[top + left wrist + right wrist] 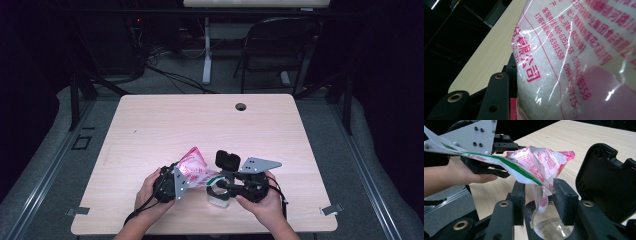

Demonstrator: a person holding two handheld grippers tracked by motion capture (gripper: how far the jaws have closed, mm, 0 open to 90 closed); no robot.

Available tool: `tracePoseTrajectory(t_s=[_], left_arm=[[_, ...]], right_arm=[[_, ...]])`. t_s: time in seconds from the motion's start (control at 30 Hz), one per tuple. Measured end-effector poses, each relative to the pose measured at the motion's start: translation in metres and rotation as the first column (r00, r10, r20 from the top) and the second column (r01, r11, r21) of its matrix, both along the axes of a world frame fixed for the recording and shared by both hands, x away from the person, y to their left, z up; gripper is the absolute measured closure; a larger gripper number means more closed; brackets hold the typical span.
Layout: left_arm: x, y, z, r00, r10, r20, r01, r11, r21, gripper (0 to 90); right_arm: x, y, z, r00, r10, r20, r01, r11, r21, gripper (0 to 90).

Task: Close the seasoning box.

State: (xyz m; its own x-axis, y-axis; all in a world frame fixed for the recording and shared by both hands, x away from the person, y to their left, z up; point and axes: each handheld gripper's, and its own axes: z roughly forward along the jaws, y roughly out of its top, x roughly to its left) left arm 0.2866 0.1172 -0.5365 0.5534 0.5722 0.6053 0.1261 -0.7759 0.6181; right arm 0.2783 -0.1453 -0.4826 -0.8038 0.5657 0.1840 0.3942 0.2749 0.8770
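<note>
The left hand-held gripper [186, 176], at the lower left of centre in the high view, is pinching the clear plastic bag with pink print and white grains [196, 169], its jaws closed against the film. It is holding the bag tilted so that the cut corner is hanging down towards the lower centre of the frame, which looks like a pouring pose. In the left gripper view the bag [574, 60] is pressing right up against the black jaw at the lower left, the grains bulging behind the film.

The right hand-held gripper [223, 186], just right of the bag, is clamping the small clear round jar with a black rim [218, 196], its jaws closed on either side of the rim, probably to steady it under the spout. In the right gripper view the jar [551, 225] is sitting at the bottom centre, with the bag's corner [541, 202] dipping into its mouth. The jar's black hinged lid [606, 180] is standing open at the right, clear of the spout.

The pale wooden table [200, 125] is stretching away into the upper half of the high view. Beyond it, at the upper right, a dark folding chair [275, 45] is standing well apart.
</note>
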Motion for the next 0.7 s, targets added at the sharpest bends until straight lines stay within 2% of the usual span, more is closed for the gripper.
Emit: tracePoseTrajectory(t_s=[0.2, 0.4, 0.47, 0.7], left_arm=[[-0.0010, -0.0017, 0.0020, 0.9997, 0.002, 0.024, -0.002, 0.9998, 0.020, 62.9], [-0.0022, -0.0036, 0.0048, 0.9982, 0.005, 0.059, -0.008, 0.9983, 0.058, 62.9], [-0.0021, -0.0041, 0.0046, 0.9972, 0.010, 0.075, -0.014, 0.9984, 0.055, 62.9], [-0.0027, -0.0056, 0.0059, 0.9946, 0.011, 0.103, -0.019, 0.9965, 0.082, 62.9]], right_arm=[[-0.0019, -0.0015, -0.0016, 1.0000, -0.003, 0.003, 0.003, 1.000, -0.015, 63.3], [-0.0029, -0.0027, -0.0011, 0.9999, -0.011, 0.007, 0.011, 1.000, -0.024, 61.3], [-0.0031, -0.0031, -0.0008, 0.9998, -0.016, 0.011, 0.016, 0.999, -0.029, 59.9], [-0.0055, -0.0022, 0.0007, 0.9991, -0.024, 0.034, 0.027, 0.998, -0.065, 56.8]])
